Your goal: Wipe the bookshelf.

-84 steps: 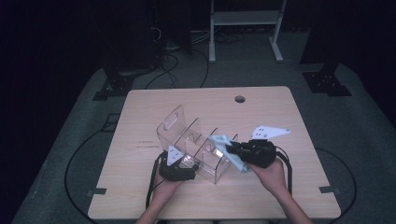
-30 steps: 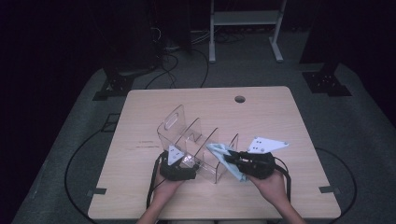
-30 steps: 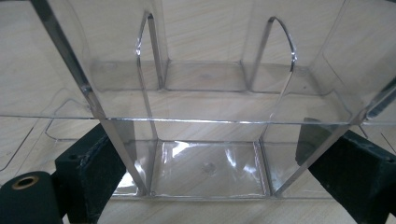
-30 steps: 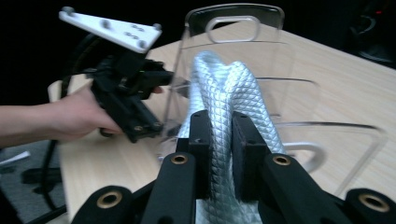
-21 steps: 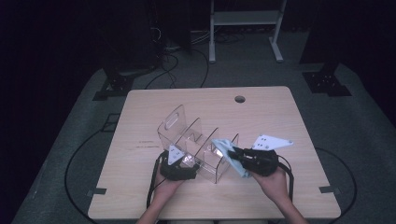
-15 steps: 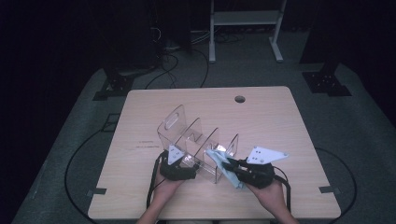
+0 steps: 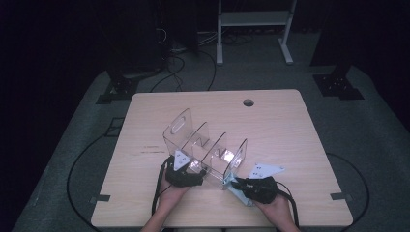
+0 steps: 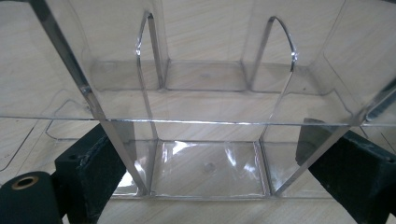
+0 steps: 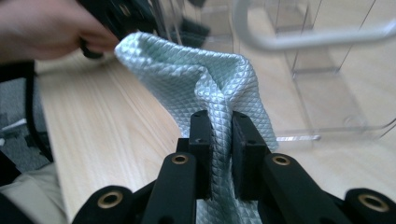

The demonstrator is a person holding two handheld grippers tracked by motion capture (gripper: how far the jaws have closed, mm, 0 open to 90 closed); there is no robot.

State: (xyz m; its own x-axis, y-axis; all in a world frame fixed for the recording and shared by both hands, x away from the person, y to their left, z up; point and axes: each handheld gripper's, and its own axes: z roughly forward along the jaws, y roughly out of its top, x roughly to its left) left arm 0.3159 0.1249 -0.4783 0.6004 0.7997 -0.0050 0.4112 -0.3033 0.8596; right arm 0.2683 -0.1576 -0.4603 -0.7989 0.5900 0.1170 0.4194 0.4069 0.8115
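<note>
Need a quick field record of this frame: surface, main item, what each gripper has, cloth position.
surface: wooden table
main item: clear plastic organizer with upright dividers, standing on the table
left gripper: fingers set wide on either side of the organizer's near end, holding it
right gripper: shut on a pale green cloth
cloth position: bunched between the fingers, at the organizer's right end, near the table's front edge
</note>
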